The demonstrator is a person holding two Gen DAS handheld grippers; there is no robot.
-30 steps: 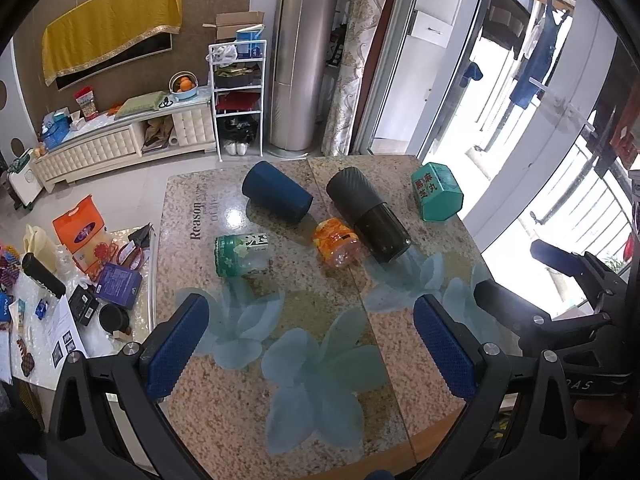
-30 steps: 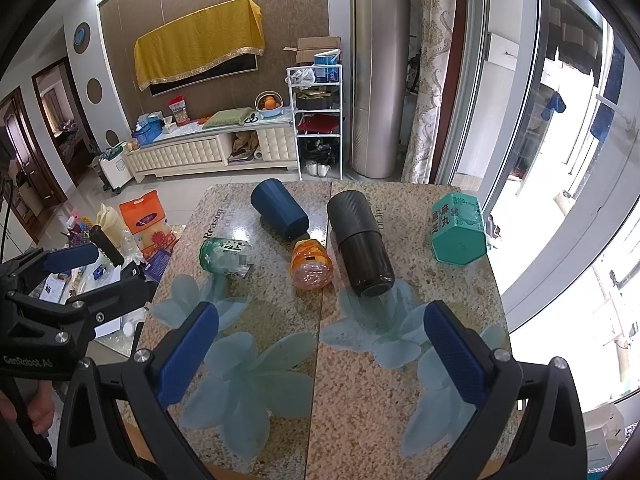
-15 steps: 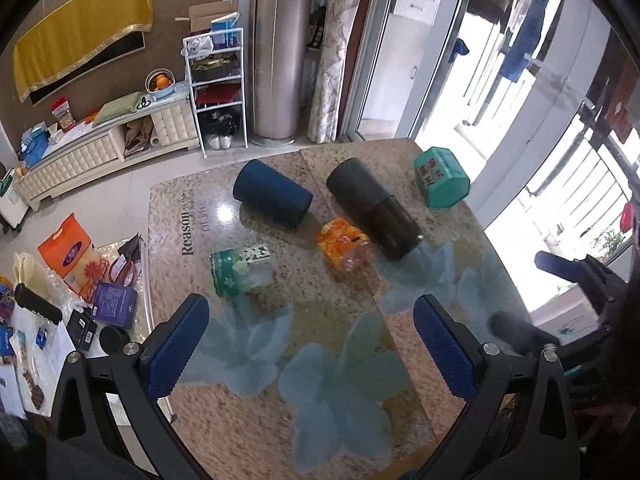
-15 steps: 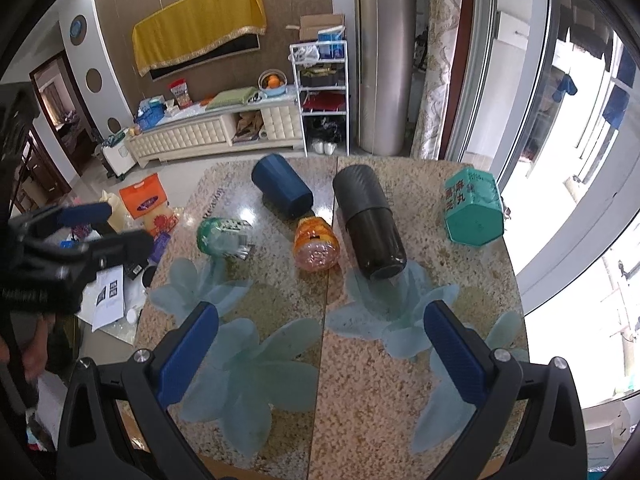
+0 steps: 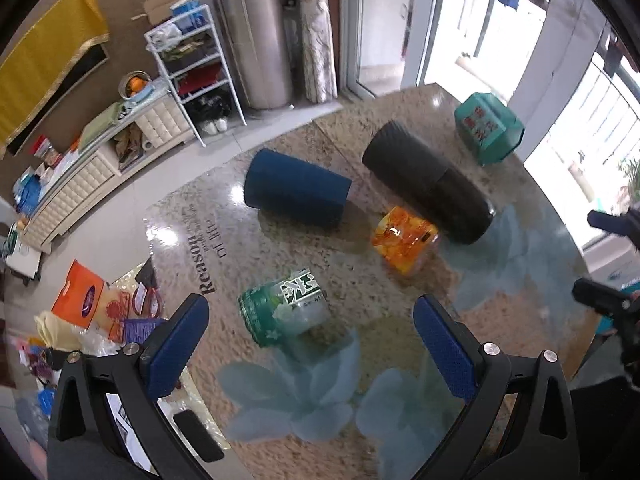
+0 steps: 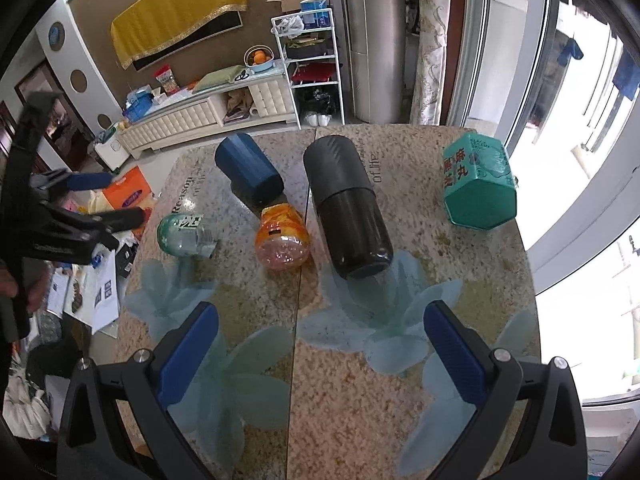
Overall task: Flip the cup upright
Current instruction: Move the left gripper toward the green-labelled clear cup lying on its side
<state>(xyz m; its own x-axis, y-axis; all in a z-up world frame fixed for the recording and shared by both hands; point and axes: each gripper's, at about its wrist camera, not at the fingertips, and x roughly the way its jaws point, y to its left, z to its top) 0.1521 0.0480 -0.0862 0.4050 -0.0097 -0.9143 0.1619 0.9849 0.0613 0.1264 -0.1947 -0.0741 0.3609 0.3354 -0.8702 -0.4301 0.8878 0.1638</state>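
Left wrist view: the left gripper (image 5: pixel 312 344) is hovering above the near part of a granite table (image 5: pixel 248 256) painted with pale blue flowers, its two blue-padded fingers (image 5: pixel 176 344) spread wide with nothing between them. The blue cup (image 5: pixel 296 194) is lying on its side at the far middle of the table, its rim pointing right. To its right, a larger black cup (image 5: pixel 428 188) is also lying on its side, running from far left to near right. An orange jar (image 5: pixel 404 238) is lying just beside the black cup's near end. A green jar (image 5: pixel 284 312) is lying nearer, just past the gap between the fingers. A teal box (image 5: pixel 488 128) is sitting at the far right corner. The right gripper (image 5: pixel 612 264) is showing at the right edge, blurred.

Right wrist view: the right gripper (image 6: pixel 320 352) is hovering over the near table edge, its blue pads (image 6: pixel 456 356) also spread wide and holding nothing. The blue cup (image 6: pixel 248 172) is lying at the far left, the orange jar (image 6: pixel 283 240) touching its near end. The black cup (image 6: pixel 346 208) is lying in the middle, the teal box (image 6: pixel 478 184) well apart at the far right, the green jar (image 6: pixel 184 232) at the left. The left gripper (image 6: pixel 84 208) is showing at the left edge, open.
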